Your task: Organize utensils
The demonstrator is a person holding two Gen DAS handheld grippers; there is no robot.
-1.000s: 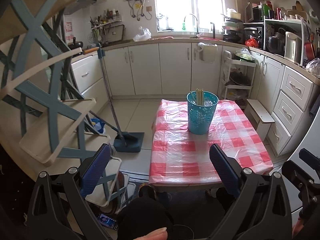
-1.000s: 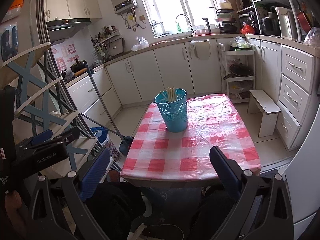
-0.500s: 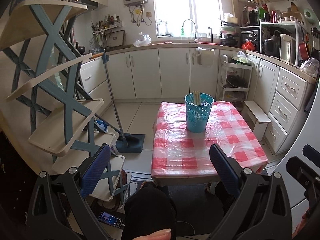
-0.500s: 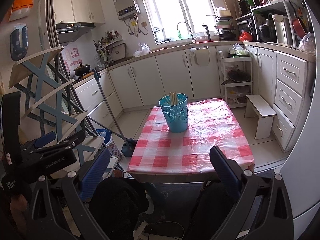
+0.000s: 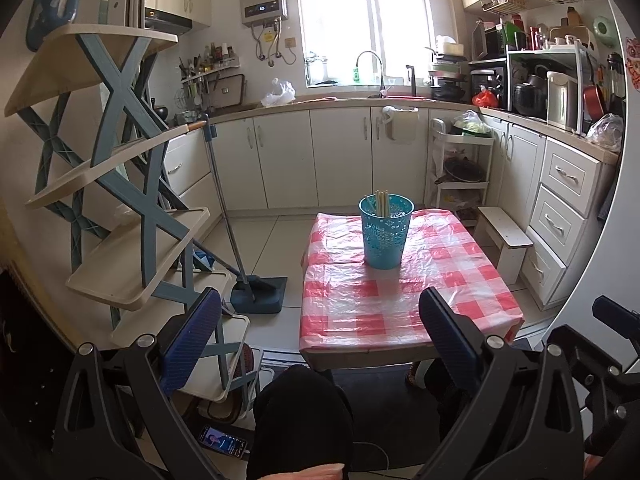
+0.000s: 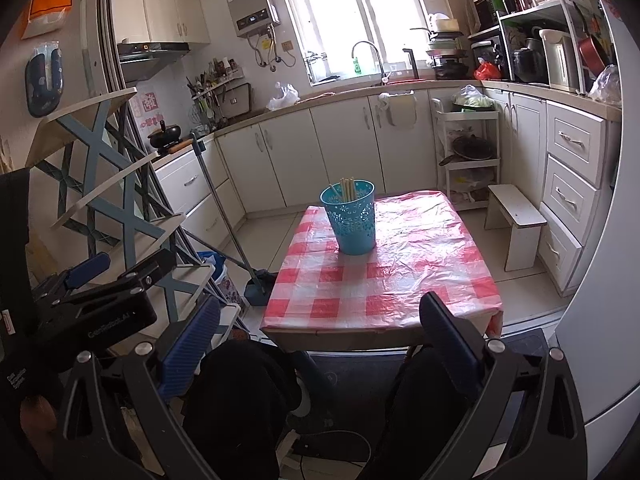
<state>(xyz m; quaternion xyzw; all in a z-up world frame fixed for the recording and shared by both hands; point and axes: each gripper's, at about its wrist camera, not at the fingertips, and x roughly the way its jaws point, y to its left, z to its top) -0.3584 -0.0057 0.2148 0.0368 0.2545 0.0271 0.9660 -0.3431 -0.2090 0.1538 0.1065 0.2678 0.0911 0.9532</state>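
Landmark: blue perforated basket [image 5: 385, 232], upright on the desk [image 5: 404, 300], toward the desk's far left part.
Basket contents: pale chopsticks [image 5: 382, 202], standing on end, tips just above the rim; count cannot be told.
Desk cover: red-and-white check plastic sheet; nothing else lies on it.
Writing, left of basket: the body of the left gripper, seen in the right wrist view, bears a pale printed name, too blurred to read with confidence.
Writing, beyond basket: wall water heater [image 6: 251, 6] shows a lit display, digits read "60".
Writing, far left of basket: red paper signs on the tiled wall, characters illegible.
Left gripper [image 5: 320, 322]: fingers spread wide, holding nothing, well short of the basket.
Right gripper [image 6: 320, 320]: fingers spread wide, empty, well short of the basket.
Right of basket: small white step stool [image 6: 516, 220] on the floor.
Left of basket: broom and dustpan [image 5: 260, 290] on the floor.
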